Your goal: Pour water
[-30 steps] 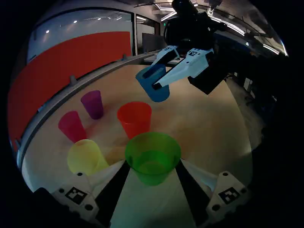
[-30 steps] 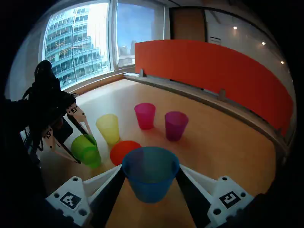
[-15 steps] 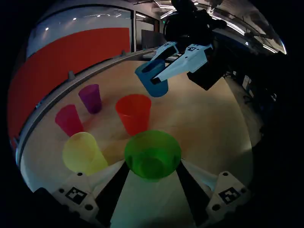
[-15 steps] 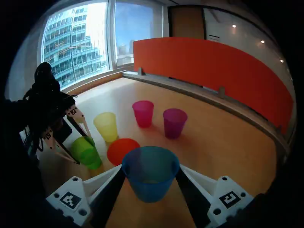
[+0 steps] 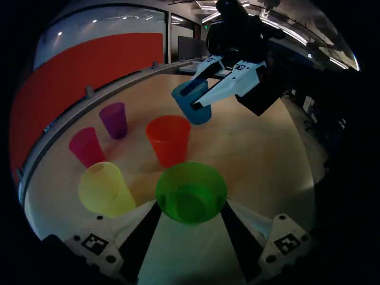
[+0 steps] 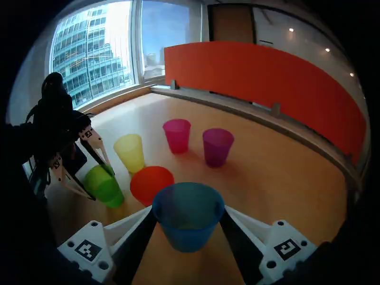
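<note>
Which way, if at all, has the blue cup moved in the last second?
Yes, slightly: in the left gripper view the blue cup has dropped closer to the rim of the orange cup.

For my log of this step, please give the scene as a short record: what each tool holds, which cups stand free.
left tool: shut on green cup
right tool: shut on blue cup
blue cup state: in the air, tilted
standing free: orange cup, yellow cup, pink cup, purple cup
surface: wooden table
</note>
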Motion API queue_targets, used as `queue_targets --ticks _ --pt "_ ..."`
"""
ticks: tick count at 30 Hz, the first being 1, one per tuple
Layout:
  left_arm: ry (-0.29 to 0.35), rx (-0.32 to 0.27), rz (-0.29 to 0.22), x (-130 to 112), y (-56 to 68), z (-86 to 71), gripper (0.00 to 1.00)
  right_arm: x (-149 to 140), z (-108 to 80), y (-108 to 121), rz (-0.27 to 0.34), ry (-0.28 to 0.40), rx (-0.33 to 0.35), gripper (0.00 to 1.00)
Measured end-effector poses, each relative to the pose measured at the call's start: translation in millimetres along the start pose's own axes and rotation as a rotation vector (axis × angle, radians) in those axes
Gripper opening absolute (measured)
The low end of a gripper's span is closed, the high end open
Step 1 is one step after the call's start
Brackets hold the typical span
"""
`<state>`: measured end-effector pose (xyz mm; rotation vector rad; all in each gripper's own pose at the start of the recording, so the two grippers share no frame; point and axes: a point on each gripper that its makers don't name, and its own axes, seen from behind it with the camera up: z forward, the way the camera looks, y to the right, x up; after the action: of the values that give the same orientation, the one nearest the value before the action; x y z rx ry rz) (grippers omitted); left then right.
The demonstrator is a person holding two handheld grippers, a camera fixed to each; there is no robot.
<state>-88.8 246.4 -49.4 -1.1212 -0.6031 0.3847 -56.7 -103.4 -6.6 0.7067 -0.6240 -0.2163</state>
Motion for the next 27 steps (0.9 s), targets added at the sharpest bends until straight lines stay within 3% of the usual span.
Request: queue_targets --ticks 5,7,9,27 --pt "0.001 0.005 -0.001 0 -0.8 -0.1 0.87 -4 0.8 0 0.001 -0.005 -0.001 0.9" --pt "0.0 0.008 -0.001 0 -1.6 -0.2 0.97 -5 1.3 0 0.002 -0.006 -0.001 0.9" --pt "-0.005 0.011 -0.004 -1 -2.1 -0.4 0.99 -5 1.7 0 0.004 -0.006 0.002 0.9" --pt "-0.029 0.027 0.009 -14 1.3 -10.9 0.99 -21 14.5 0 0.036 -0.014 0.006 0.9"
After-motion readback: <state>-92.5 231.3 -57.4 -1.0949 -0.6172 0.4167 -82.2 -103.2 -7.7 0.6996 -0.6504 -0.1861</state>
